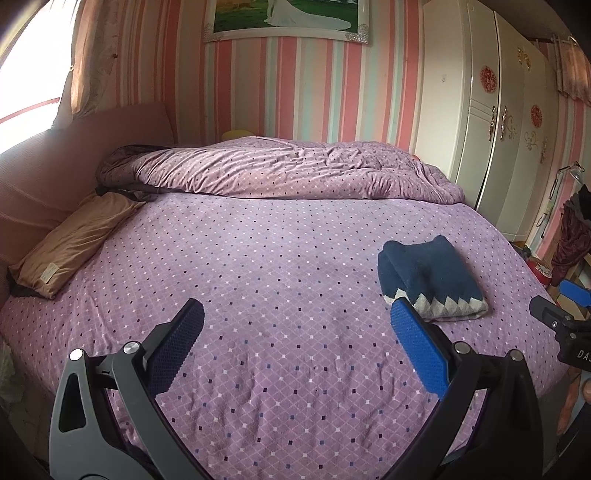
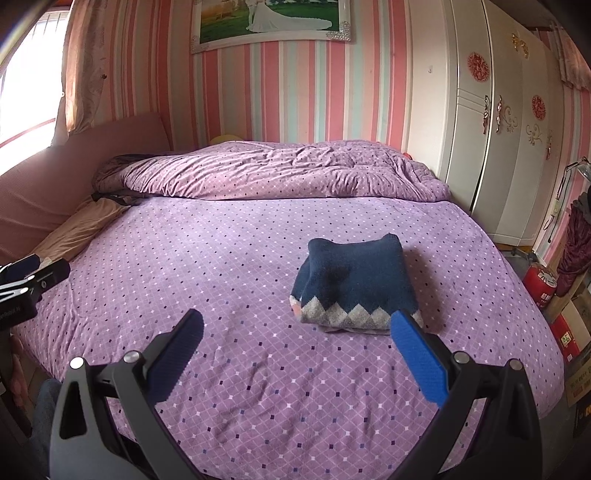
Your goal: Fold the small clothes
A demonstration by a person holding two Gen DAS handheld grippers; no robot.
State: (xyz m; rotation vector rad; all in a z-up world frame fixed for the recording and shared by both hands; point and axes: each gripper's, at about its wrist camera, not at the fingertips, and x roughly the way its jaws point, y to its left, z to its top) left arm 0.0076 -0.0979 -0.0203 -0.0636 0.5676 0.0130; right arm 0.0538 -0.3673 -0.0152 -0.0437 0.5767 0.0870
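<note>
navy folded sweater point(image 2: 354, 284) lies on bed point(image 2: 236, 266); both hand-held grippers point(image 1: 297, 317) point(image 2: 297, 319) spread, empty.

Folded garment point(image 1: 430, 275): its near left corner is covered by the left claw point(image 1: 297, 323) blue pad; in the right wrist view the right claw point(image 2: 295, 323) pad covers its near right corner
Right claw in the left view point(image 1: 561, 314): cut by the picture's right edge, so its opening cannot be told
Left claw in the right view point(image 2: 35, 277): only a black part shows at the left edge
Framed picture point(image 2: 271, 20): top cut off
Yellow thing point(image 1: 236, 133) behind the duvet point(image 1: 280, 171): mostly hidden, unidentifiable
Red container point(image 2: 540, 284) label: too small to read
</note>
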